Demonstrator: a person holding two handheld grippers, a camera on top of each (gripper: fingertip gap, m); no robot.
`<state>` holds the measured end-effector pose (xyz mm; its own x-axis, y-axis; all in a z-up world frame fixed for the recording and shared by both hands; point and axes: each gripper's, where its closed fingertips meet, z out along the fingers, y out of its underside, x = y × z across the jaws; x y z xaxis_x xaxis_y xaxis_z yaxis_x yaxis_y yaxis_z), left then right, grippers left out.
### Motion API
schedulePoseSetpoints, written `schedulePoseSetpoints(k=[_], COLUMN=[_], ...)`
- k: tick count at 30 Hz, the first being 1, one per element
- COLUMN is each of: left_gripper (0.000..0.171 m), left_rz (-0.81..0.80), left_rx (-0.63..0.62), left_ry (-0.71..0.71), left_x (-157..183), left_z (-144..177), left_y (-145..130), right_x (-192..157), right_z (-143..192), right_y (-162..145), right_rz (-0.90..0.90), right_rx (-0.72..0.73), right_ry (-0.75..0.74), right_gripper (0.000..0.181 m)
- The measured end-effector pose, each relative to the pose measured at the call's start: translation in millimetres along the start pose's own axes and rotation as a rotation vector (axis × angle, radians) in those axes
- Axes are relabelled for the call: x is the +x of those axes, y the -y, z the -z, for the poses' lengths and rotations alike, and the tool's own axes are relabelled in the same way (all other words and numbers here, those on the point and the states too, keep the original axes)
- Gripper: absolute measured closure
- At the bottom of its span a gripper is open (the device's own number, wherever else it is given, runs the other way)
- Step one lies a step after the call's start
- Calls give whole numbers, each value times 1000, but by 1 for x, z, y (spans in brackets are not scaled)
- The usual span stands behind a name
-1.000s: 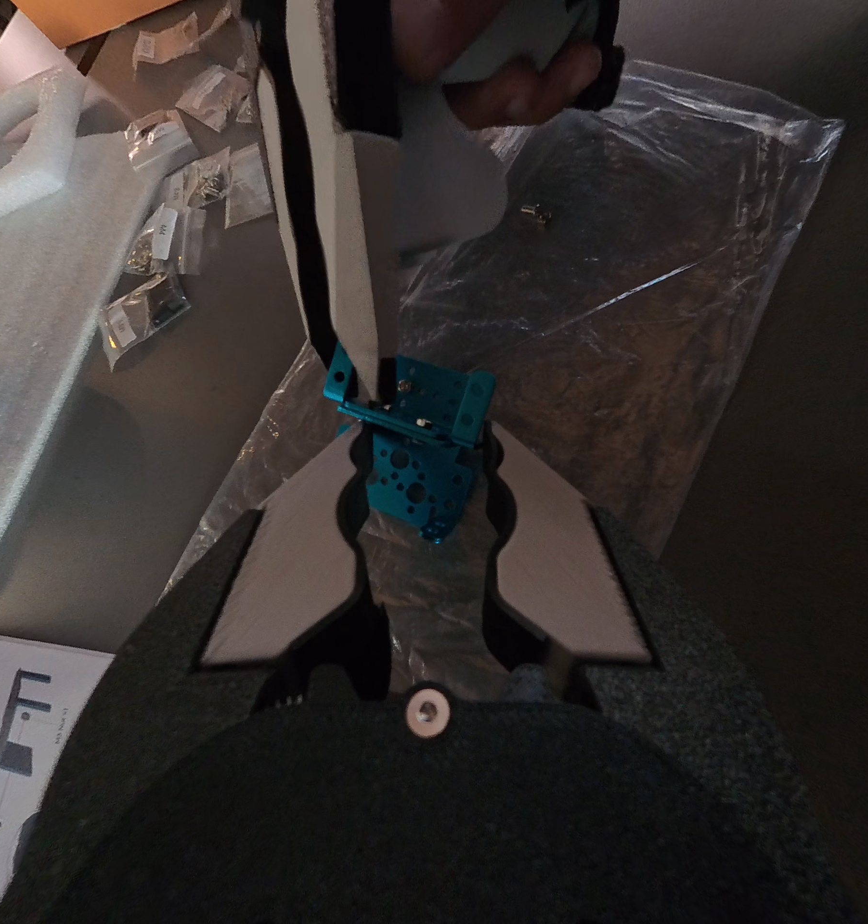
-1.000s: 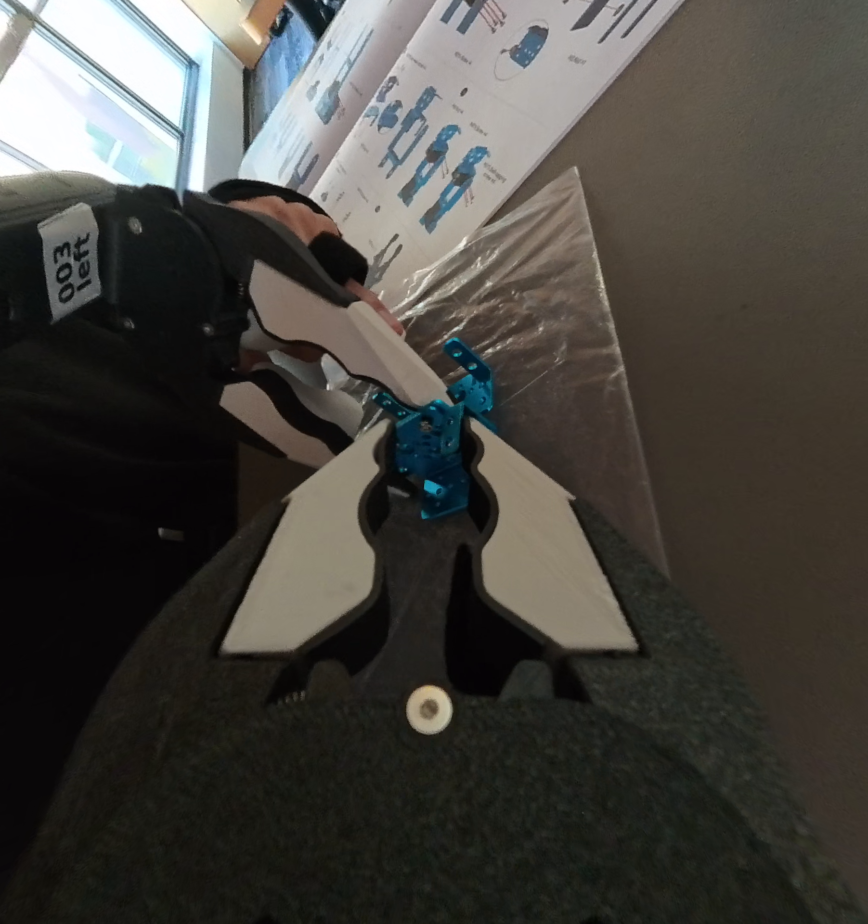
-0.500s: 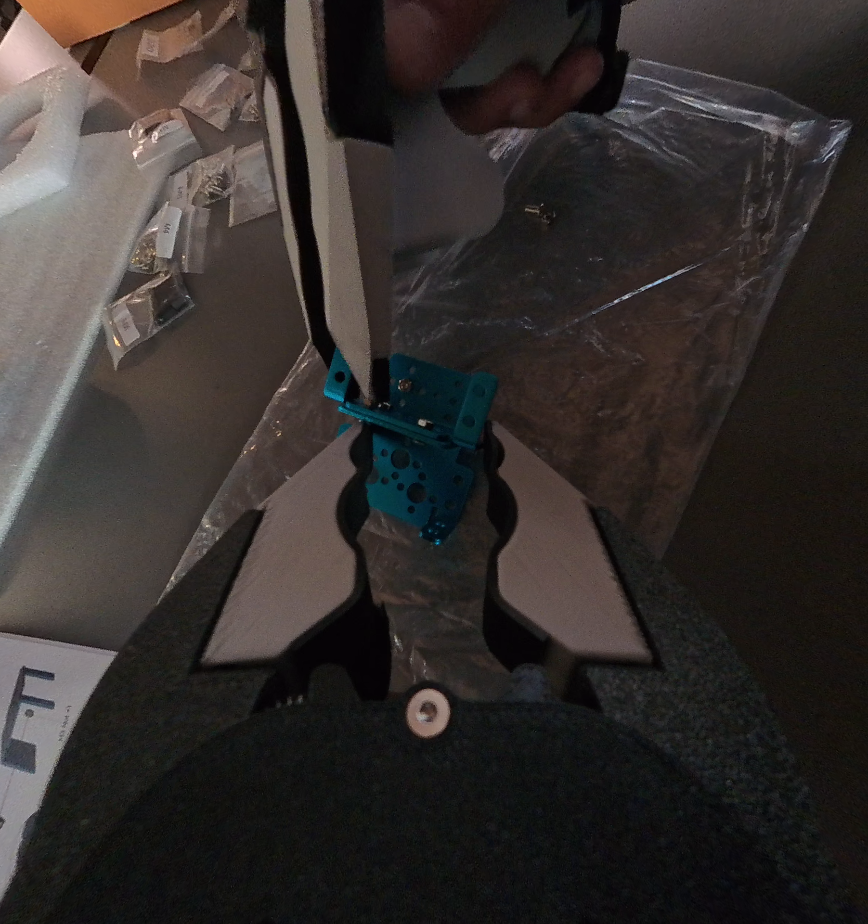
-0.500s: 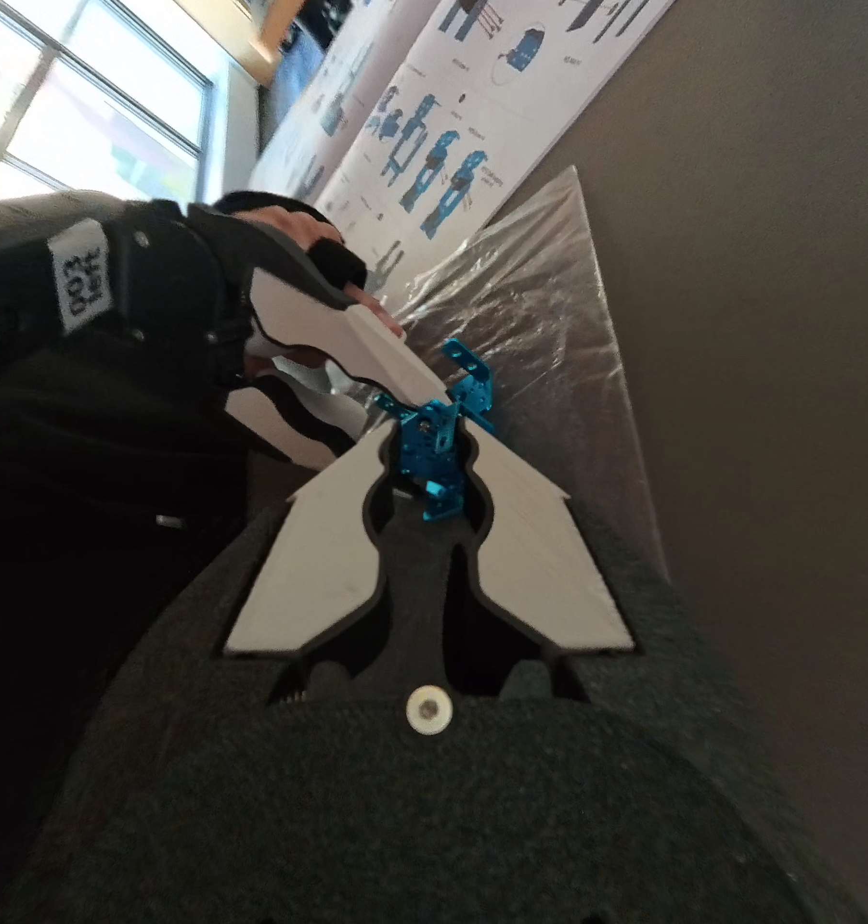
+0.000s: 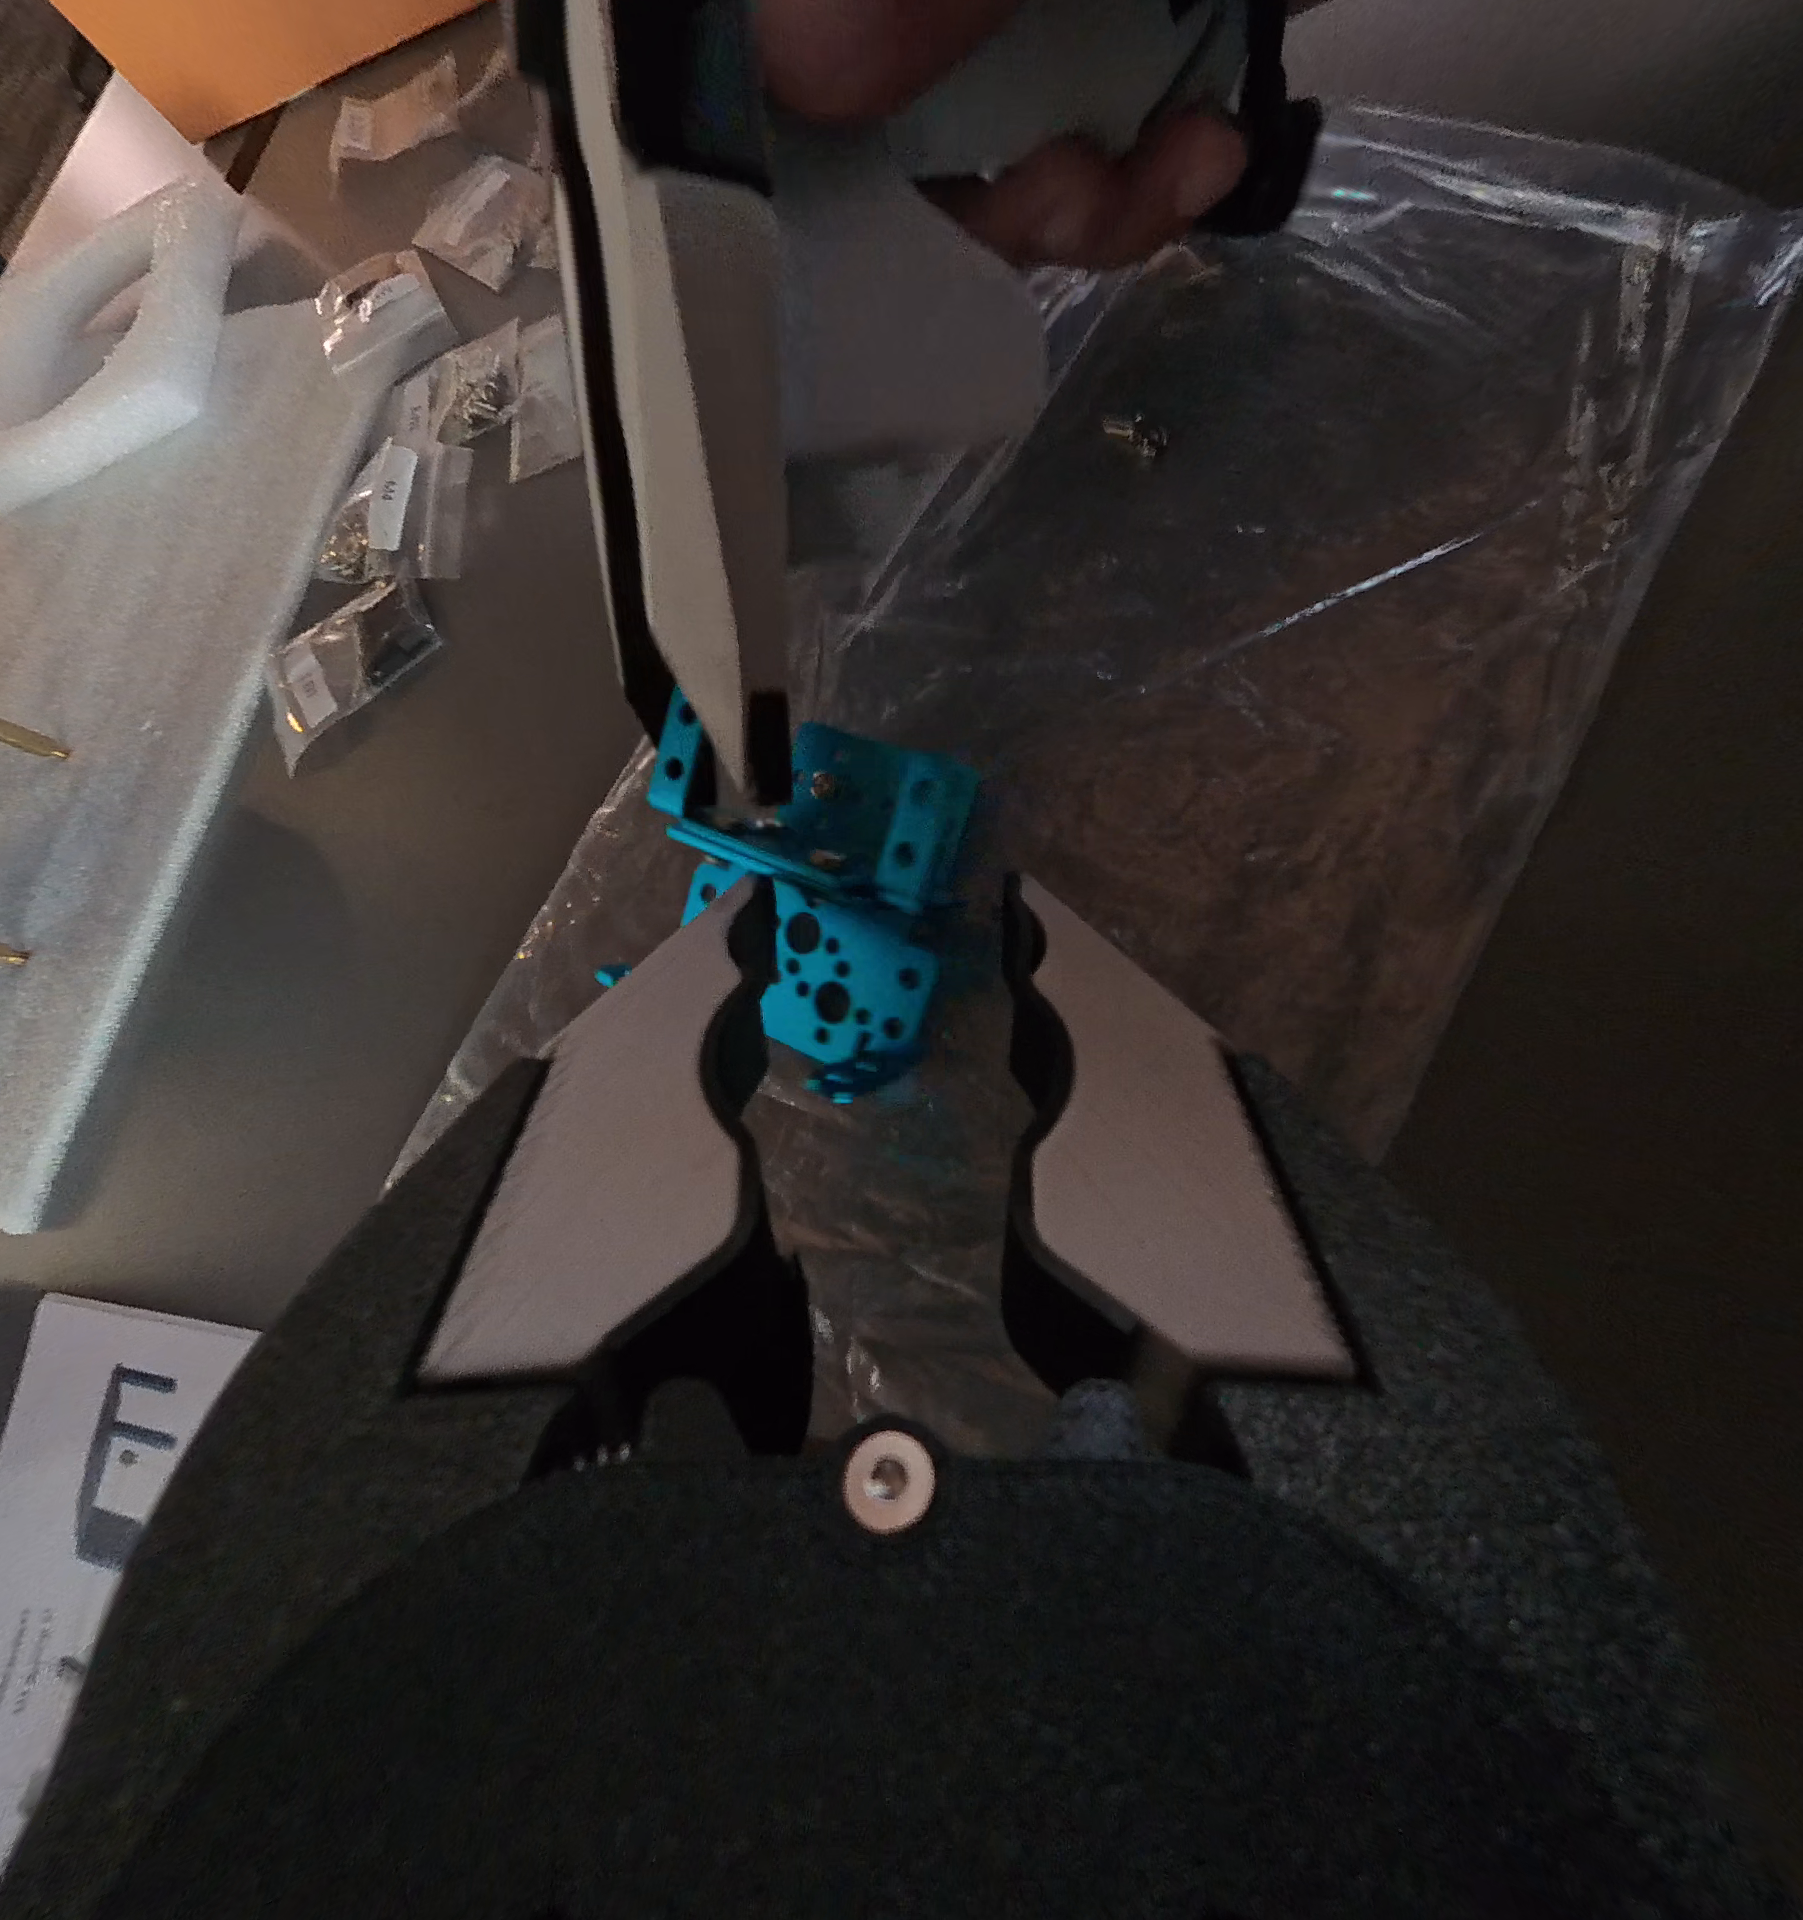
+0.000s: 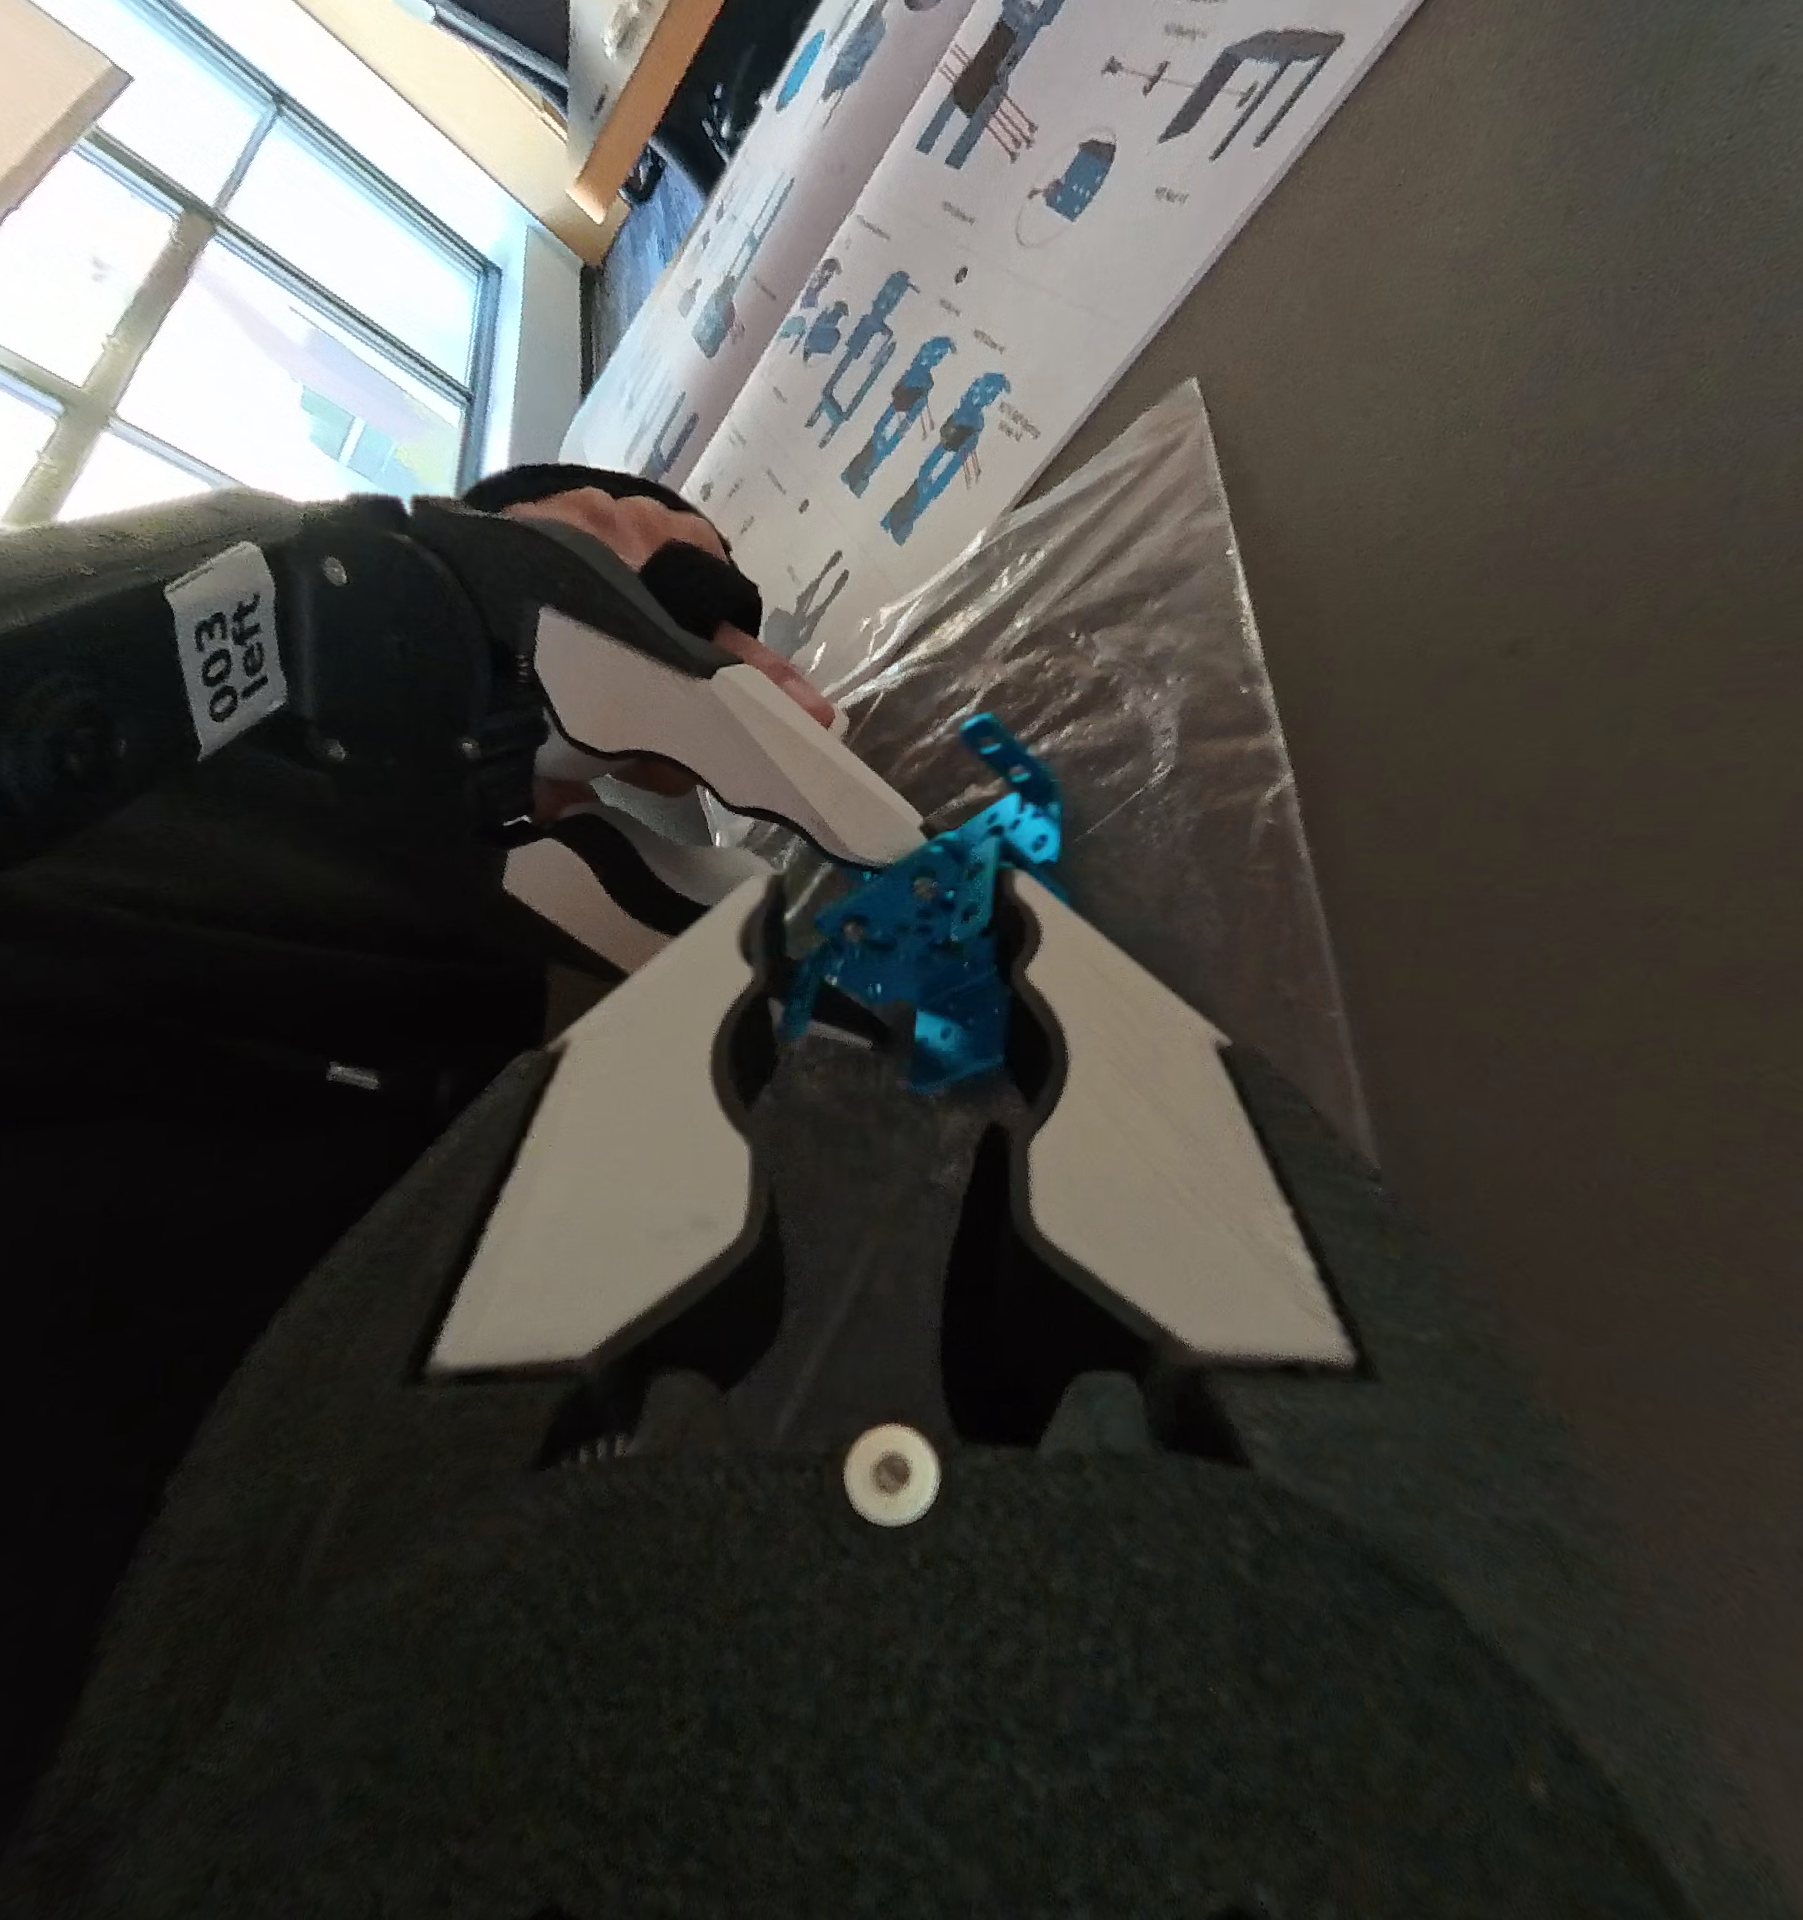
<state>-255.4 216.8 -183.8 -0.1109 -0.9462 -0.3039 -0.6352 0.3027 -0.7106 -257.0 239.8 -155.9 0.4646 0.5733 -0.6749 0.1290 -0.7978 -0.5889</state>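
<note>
The blue perforated metal bracket assembly (image 5: 840,914) stands on a clear plastic bag (image 5: 1292,644) on the bench, between the spread left hand-held gripper (image 5: 881,904) fingers; the right hand-held gripper (image 6: 892,899) is also spread around it. Small clear bags of screws (image 5: 440,416) lie nearby.

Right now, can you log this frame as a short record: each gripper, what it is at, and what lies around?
left gripper: jaws part open around the blue bracket assembly; grip unclear
right gripper: comes from the far side, jaws around the same assembly; grip unclear
support: assembly over a clear plastic bag on the dark table
loose part: small screw on the bag
nearby: small parts bags, white foam, instruction sheet
</note>
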Motion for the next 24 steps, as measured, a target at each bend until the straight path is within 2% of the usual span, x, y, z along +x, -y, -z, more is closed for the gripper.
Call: schedulePoseSetpoints(k=[1, 3, 5, 9, 12, 17, 22, 24], left_gripper=[127, 128, 128, 128, 128, 128, 127, 123], left_rz=[-9, -21, -33, -51, -49, -31, 28, 66], left_rx=[1, 2, 2, 5, 3, 0, -9, -14], left_ry=[6, 17, 30, 53, 55, 44, 9, -8], left_x=[0, 0, 0, 0, 1, 1, 1, -1], left_z=[0, 0, 1, 1, 1, 0, 1, 1], left_y=[0, 1, 1, 2, 2, 2, -1, -2], right_x=[3, 13, 5, -1, 2, 10, 23, 24], right_z=[4, 17, 28, 31, 24, 13, 8, 6], right_y=[1, 9, 15, 9, 3, 6, -2, -3], right_rz=[29, 171, 327, 465, 517, 585, 595, 594], right_rx=[-7, 20, 28, -98, -225, -356, -521, -540], right_ry=[-28, -144, -183, -272, -334, -433, -478, -481], right_gripper=[134, 137, 134, 132, 133, 141, 147, 148])
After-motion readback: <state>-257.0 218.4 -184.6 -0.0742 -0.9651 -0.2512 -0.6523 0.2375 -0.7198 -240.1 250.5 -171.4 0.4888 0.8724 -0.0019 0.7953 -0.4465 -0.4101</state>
